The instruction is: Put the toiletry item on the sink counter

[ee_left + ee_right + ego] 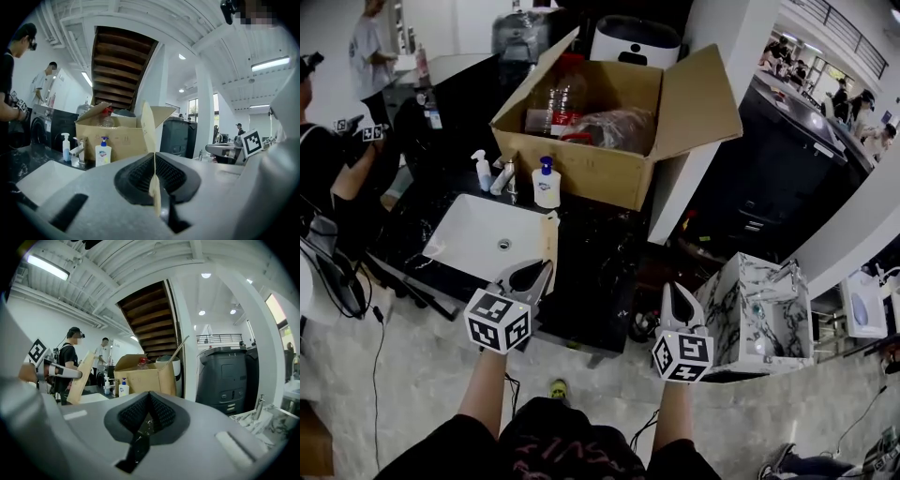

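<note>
My left gripper [546, 268] is shut on a thin flat tan card-like piece [550, 246] that stands upright over the right edge of the white sink basin [478, 246]. In the left gripper view the piece [151, 140] shows edge-on between the closed jaws. In the right gripper view the same piece [80, 376] appears at the left. A white soap bottle with a blue pump [547, 184] and a small spray bottle [482, 171] stand by the faucet [506, 176] on the black counter [600, 272]. My right gripper [673, 294] is shut and empty at the counter's front right.
An open cardboard box [600, 169] holding plastic bottles sits at the back of the counter. A white marble-patterned cabinet [741, 314] stands to the right. Two people [367, 56] are at the far left beside another counter. A dark bin [225, 376] is at the right.
</note>
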A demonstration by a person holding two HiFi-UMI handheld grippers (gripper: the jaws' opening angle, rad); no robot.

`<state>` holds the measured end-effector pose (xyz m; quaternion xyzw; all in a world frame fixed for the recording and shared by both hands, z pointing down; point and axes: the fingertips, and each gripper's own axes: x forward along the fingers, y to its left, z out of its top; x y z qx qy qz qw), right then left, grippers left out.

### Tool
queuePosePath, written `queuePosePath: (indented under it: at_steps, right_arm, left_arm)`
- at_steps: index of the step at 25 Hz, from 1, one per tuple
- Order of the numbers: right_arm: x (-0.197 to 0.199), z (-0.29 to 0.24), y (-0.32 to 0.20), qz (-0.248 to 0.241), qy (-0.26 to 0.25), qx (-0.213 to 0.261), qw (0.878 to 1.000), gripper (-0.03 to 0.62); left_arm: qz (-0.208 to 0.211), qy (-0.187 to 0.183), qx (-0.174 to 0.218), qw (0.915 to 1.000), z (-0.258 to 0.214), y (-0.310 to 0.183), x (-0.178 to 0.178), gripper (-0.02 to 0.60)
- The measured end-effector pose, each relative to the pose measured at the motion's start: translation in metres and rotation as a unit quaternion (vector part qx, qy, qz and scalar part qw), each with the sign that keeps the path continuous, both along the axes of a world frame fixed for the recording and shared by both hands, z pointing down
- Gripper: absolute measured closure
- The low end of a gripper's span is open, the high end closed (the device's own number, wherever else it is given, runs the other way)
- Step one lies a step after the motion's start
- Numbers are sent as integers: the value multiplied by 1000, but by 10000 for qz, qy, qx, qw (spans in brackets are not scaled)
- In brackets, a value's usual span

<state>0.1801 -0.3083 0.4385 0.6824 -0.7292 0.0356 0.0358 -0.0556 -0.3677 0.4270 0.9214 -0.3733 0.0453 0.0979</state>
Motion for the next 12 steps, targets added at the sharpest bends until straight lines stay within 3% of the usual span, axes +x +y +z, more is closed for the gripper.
queuePosePath:
  at_steps: [12]
  right_arm:
    - [9, 10, -39, 511, 16, -82, 9987, 582]
  left_arm:
    - [405, 24, -197, 9990, 18, -68, 9, 574]
